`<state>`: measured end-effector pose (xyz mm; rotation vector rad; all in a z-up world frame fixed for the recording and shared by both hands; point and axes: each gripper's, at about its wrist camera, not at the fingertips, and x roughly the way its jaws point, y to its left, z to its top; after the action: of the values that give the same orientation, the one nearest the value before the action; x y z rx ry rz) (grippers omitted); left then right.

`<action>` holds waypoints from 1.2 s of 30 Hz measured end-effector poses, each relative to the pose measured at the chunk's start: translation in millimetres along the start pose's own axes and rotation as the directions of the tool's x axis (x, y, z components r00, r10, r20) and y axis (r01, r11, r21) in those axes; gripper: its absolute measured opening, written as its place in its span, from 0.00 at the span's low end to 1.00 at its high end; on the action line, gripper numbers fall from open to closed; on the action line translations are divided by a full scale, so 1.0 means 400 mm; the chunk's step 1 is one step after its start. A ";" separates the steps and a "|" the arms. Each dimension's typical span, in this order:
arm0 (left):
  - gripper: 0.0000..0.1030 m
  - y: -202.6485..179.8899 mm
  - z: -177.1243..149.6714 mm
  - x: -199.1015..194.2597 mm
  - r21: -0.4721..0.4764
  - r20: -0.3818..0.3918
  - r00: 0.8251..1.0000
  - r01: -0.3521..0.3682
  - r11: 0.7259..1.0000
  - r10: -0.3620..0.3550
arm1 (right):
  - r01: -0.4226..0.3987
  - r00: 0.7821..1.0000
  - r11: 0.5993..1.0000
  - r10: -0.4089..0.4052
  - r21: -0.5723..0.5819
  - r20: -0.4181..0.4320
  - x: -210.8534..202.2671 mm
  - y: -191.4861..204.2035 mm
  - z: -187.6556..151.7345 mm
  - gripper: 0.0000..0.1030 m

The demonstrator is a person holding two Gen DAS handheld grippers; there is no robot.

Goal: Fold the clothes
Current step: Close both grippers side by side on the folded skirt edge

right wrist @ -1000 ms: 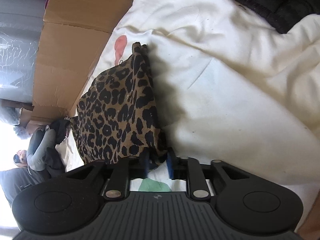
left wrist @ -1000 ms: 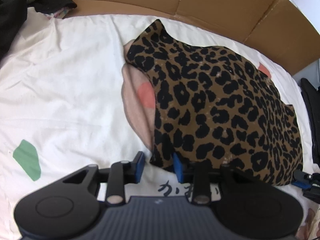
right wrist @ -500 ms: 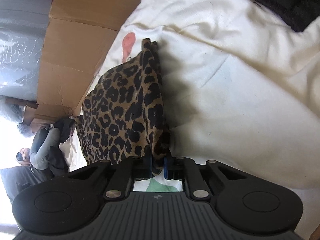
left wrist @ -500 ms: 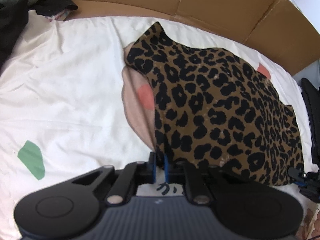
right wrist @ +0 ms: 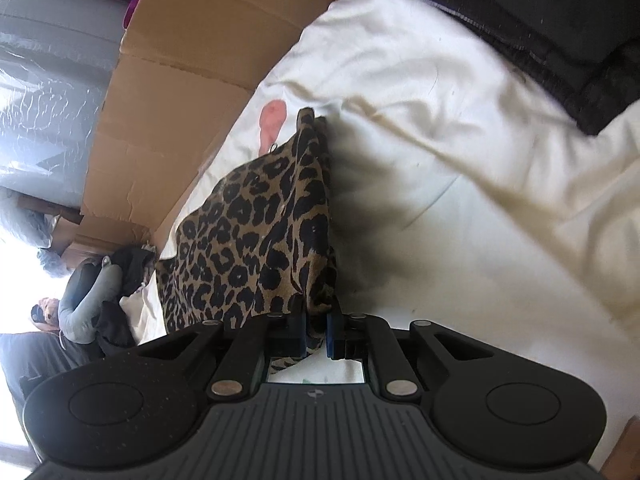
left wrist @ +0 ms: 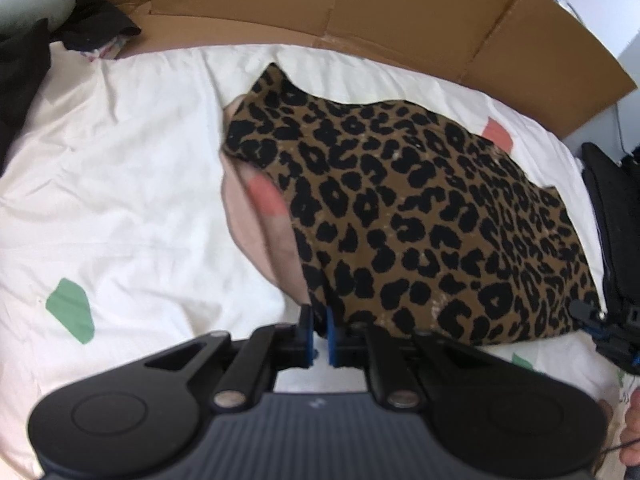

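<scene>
Left tool (left wrist: 319, 334) and right tool (right wrist: 317, 330) seemingly clamped, pointing downward.

Black claw (left wrist: 319, 334), blue pads (left wrist: 306, 332), silver screws.

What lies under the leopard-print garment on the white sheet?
Under the leopard-print garment, a pale pink cloth with a coral patch sticks out on the white sheet. The rest is covered.
</scene>
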<state>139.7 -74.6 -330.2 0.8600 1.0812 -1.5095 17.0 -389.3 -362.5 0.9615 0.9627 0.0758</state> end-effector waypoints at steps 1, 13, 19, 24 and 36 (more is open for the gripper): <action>0.06 -0.003 0.002 0.002 0.006 -0.005 1.000 0.002 1.000 -0.002 | 0.001 1.000 1.000 -0.001 0.000 0.004 -0.002 -0.002 0.004 0.07; 0.07 -0.042 -0.001 0.043 0.005 -0.074 0.996 0.057 0.998 -0.057 | 0.023 0.999 1.000 -0.024 0.015 0.049 0.007 -0.028 0.081 0.10; 0.24 -0.027 -0.001 0.065 0.000 -0.084 0.992 0.099 0.995 -0.099 | -0.013 0.999 0.997 0.008 0.082 0.054 0.020 -0.061 0.060 0.31; 0.24 -0.023 0.006 0.085 0.012 -0.069 0.992 0.109 0.994 -0.108 | -0.032 0.999 0.994 0.027 0.109 0.045 0.048 -0.070 0.051 0.31; 0.07 -0.003 0.007 0.109 -0.046 -0.049 0.983 0.177 0.983 -0.180 | -0.078 0.995 0.986 0.068 0.150 0.071 0.068 -0.078 0.052 0.16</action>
<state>129.8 -91.6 -369.2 0.7947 1.2518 -1.6136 37.6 -409.7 -398.6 1.1336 0.8819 0.0325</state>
